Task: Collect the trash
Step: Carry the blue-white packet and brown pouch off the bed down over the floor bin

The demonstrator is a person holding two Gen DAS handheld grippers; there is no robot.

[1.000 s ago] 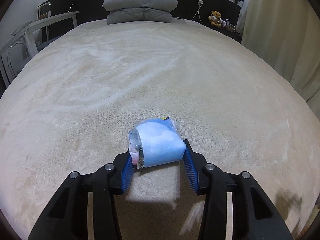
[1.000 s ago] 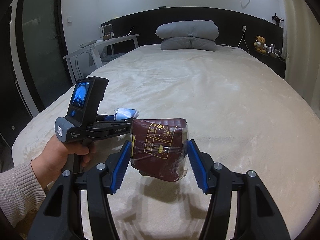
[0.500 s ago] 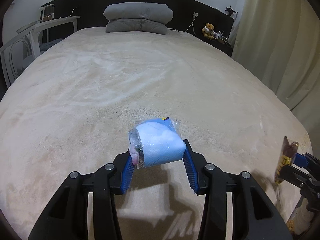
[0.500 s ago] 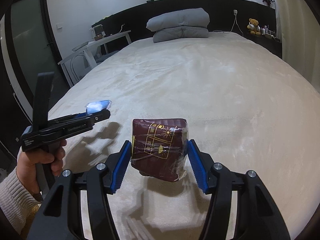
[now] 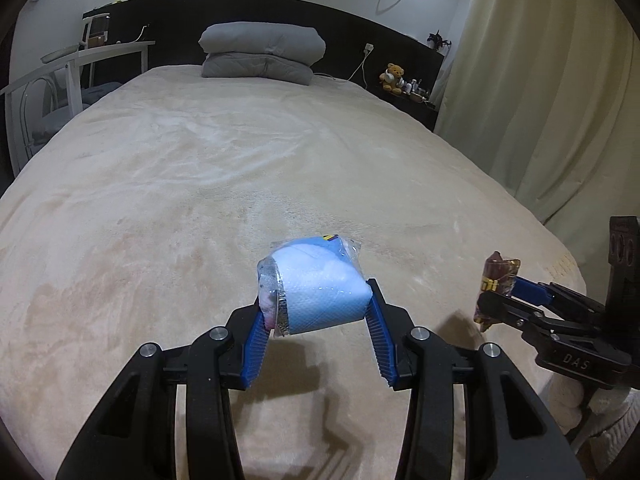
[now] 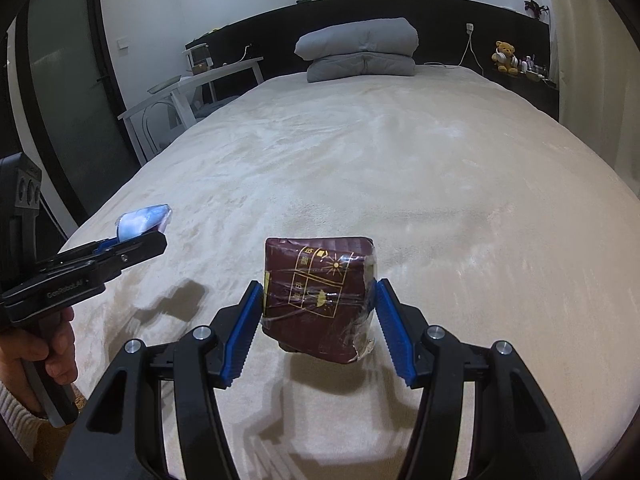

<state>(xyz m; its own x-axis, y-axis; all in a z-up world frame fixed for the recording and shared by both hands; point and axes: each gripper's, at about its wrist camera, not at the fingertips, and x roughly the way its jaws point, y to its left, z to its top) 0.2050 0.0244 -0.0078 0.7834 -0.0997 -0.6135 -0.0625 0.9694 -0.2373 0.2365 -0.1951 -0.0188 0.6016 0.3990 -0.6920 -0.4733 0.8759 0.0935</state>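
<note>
Both cams sit low just behind their own tongs, looking fwd along the bed toward the grey pillows at the headboard. Left cam catches the right tongs at its right edge, right cam catches the left tongs at its left edge, so they're side by side w/ the same bed in both.

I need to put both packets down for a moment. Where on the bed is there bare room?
The blanket is bare from the grippers up to the stacked grey pillows at the headboard, edge to edge. Only the near end is crowded: the left gripper holds the blue packet and the right gripper the maroon packet above it.
</note>
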